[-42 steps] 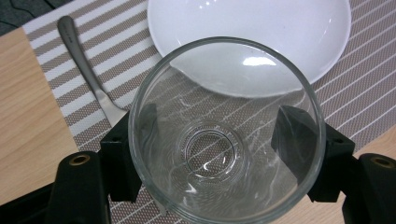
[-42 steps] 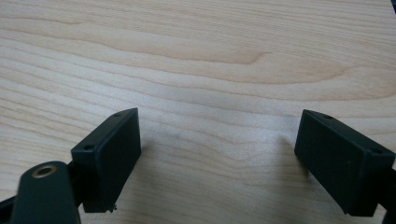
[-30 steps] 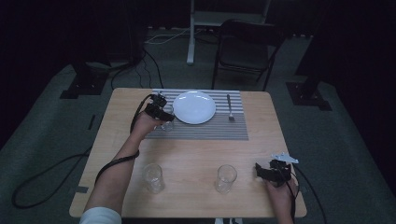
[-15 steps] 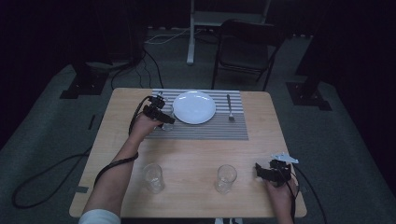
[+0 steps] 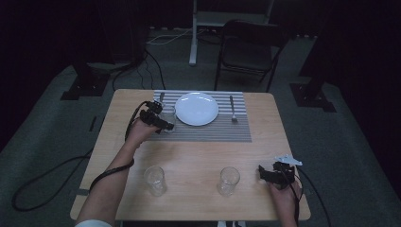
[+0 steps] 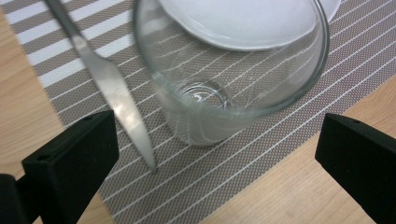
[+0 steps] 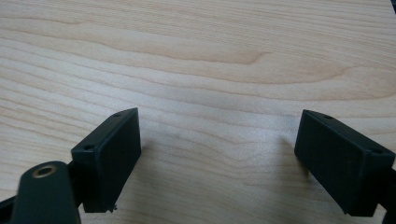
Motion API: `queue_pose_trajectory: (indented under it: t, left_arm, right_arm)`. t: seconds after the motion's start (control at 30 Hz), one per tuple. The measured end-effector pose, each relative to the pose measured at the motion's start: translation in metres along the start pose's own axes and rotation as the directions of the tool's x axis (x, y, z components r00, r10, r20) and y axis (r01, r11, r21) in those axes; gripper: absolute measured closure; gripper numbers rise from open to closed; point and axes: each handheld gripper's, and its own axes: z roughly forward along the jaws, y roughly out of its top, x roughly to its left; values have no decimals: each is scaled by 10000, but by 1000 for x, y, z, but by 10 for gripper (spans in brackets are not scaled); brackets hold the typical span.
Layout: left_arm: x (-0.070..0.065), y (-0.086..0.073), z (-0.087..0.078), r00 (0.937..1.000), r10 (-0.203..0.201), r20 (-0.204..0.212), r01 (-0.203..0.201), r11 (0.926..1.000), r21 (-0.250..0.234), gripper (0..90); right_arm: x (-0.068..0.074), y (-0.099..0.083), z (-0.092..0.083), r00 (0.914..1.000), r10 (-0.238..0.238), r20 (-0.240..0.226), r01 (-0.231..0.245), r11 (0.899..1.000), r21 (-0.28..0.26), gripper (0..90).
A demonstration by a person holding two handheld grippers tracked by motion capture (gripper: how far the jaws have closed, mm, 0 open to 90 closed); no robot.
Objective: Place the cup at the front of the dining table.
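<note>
A clear glass stands upright on the striped placemat, beside the white plate and a knife. My left gripper has just been opening; its jaws now stand wide on either side of the glass without touching it. From above, the left gripper sits at the mat's left end, just short of that glass and left of the plate. My right gripper is open over bare wood, resting near the table's front right corner.
A fork lies on the placemat right of the plate. Two more glasses stand near the front edge of the wooden table. A chair stands behind the table.
The left gripper's jaws have spread apart and let go of the glass, which now stands on the mat. The left hand has drawn back slightly. The right hand has not moved.
</note>
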Motion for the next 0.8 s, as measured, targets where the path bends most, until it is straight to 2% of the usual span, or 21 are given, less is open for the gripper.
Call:
queue_pose_trajectory:
  t: [0.17, 0.23, 0.27, 0.43, 0.63, 0.8]
  left_arm:
    - [2, -8, -9, 10000, 0, 31, 1, 9996, -282, 1]
    - [2, -10, -12, 10000, 17, -98, -20, 9994, -337, 1]
    - [3, -12, -14, 10000, 22, -1, -22, 9993, -370, 1]
    - [3, -20, -16, 10000, -16, -69, 13, 9993, -362, 1]
    - [7, -37, -22, 9998, -138, -150, 133, 9994, -310, 1]
    - [14, -52, -27, 9988, -245, -426, 226, 9987, -463, 1]
  right_arm:
    - [0, 0, 0, 10000, -1, 0, 1, 10000, -1, 144]
    - [0, 0, 0, 10000, -1, 0, 1, 10000, 0, 144]
    - [0, 0, 0, 10000, -5, 0, 5, 10000, -1, 144]
    - [0, 0, 0, 10000, 0, 0, 0, 10000, -1, 143]
    - [0, 0, 0, 10000, 4, -3, -4, 10000, 1, 143]
    - [0, 0, 0, 10000, 6, -2, -6, 10000, 0, 143]
